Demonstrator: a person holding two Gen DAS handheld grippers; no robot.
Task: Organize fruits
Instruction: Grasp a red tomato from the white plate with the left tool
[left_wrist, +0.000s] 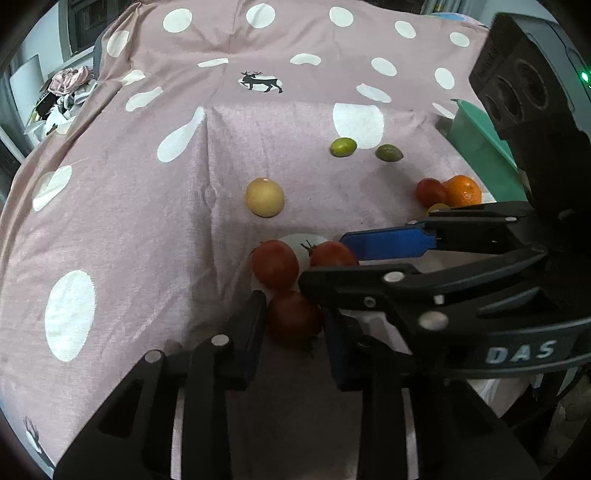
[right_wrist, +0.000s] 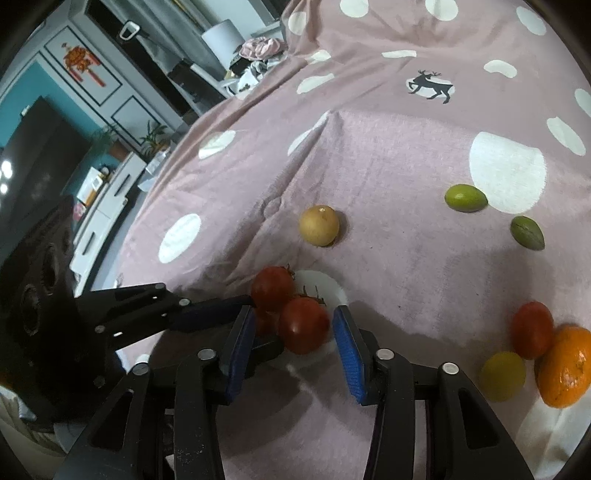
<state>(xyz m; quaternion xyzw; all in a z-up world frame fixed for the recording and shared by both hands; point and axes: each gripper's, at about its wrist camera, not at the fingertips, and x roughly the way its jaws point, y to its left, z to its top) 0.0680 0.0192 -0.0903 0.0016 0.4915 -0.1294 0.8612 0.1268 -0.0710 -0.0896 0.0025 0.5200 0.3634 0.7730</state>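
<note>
A: Where are the tomatoes?
B: Three crowd the white plate (left_wrist: 295, 240), low centre. The left gripper (left_wrist: 294, 325) is clenched on the nearest tomato (left_wrist: 293, 317).
A: The right gripper (right_wrist: 293, 345)?
B: Released, its jaws either side of another tomato (right_wrist: 303, 325) without pressing it.
A: Other fruit?
B: A pear (left_wrist: 265, 197) above on the pink cloth (left_wrist: 147, 221), two limes (left_wrist: 343, 147) further up, an orange (left_wrist: 463, 190) at right beside the green tub (left_wrist: 476, 136).

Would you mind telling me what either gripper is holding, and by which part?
The left gripper clamps a red tomato across its sides. The right gripper holds nothing; its fingers flank another tomato.
</note>
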